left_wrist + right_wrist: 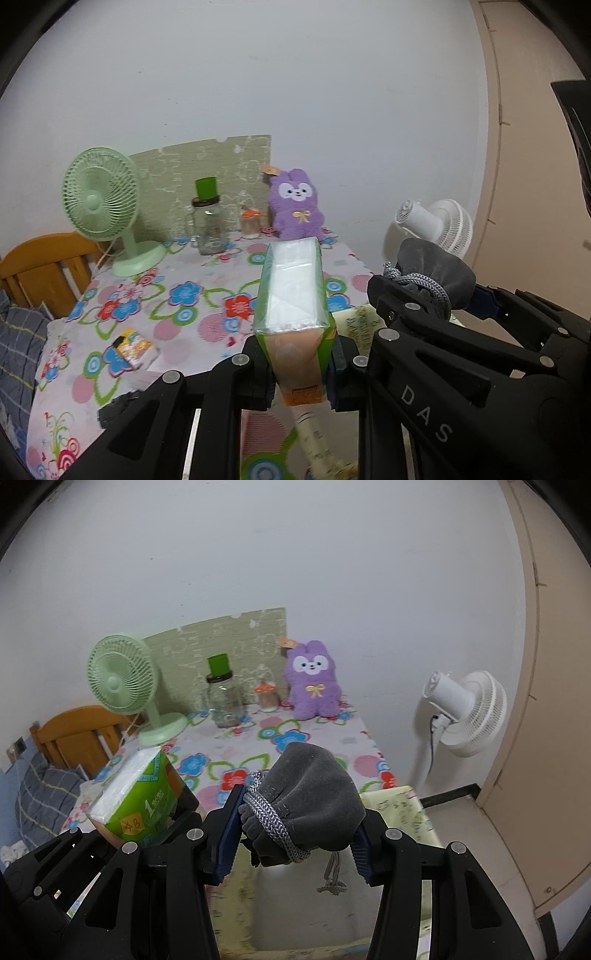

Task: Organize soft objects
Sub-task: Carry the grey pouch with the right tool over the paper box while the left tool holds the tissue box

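Left gripper [301, 354]: jaws clenched on the green tissue pack [293, 295], which I've got by its near end. It sticks out forward over the desk [177, 295], clear top face up, with an orange sticker on the end nearest the camera.

Right gripper [295, 834]: jaws clamped on the grey drawstring pouch [310, 794], blue pads pressing it from both sides. The braided cord [273, 823] wraps round its neck and a loose end dangles underneath.

How the two sit: side by side and close. From the right wrist cam I see the tissue pack just off to the left of the pouch; from the left cam the pouch is just to the right.

Under the right gripper: something pale and box-like with a yellowish printed rim [402, 808], too blurry for me to call.

Desk: floral cloth. There's a small printed packet [135, 347] lying near the left edge.

Back row by the wall, left to right: green desk fan [103, 203], glass jar [208, 229] with a green cup [207, 188] on its lid, small container with an orange top [251, 221], purple plush bunny [295, 206] sitting upright.

Off the desk: white fan [465, 712] on the right by the wall, wooden headboard [77, 738] and plaid bedding [40, 797] on the left.
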`<state>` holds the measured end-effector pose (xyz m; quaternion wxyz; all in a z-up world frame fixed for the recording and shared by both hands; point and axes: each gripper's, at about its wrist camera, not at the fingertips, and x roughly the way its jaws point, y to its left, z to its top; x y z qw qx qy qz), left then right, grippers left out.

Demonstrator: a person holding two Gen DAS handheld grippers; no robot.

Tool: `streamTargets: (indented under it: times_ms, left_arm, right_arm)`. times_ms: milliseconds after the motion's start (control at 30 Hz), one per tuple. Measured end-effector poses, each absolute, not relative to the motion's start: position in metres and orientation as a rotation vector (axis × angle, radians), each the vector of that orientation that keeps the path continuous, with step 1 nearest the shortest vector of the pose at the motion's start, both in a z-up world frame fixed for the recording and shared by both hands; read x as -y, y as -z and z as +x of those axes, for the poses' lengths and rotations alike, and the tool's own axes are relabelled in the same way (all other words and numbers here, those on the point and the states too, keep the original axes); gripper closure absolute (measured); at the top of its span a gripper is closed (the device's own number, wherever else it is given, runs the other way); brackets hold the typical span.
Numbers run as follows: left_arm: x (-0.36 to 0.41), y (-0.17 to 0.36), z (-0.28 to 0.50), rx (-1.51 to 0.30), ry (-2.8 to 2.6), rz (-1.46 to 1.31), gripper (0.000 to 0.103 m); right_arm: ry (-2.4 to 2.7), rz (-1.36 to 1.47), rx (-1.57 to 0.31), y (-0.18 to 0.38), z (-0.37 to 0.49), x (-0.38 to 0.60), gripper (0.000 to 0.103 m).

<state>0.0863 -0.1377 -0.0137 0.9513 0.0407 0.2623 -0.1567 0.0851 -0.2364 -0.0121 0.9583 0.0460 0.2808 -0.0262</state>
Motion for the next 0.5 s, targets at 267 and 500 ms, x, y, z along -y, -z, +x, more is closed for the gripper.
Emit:
streamTargets:
  times_ms: [267,500]
  left_arm:
    - [0.164,0.023,0.101,-0.561,0.352,0.1,0.084]
    - [0.186,0.038,0.117,-0.604,0.383,0.117,0.083]
  right_arm:
    - [0.088,0.112,-0.592,0.023,0.098,0.265,0.049]
    - [0.119,0.135,-0.629,0.039,0.11,0.286,0.049]
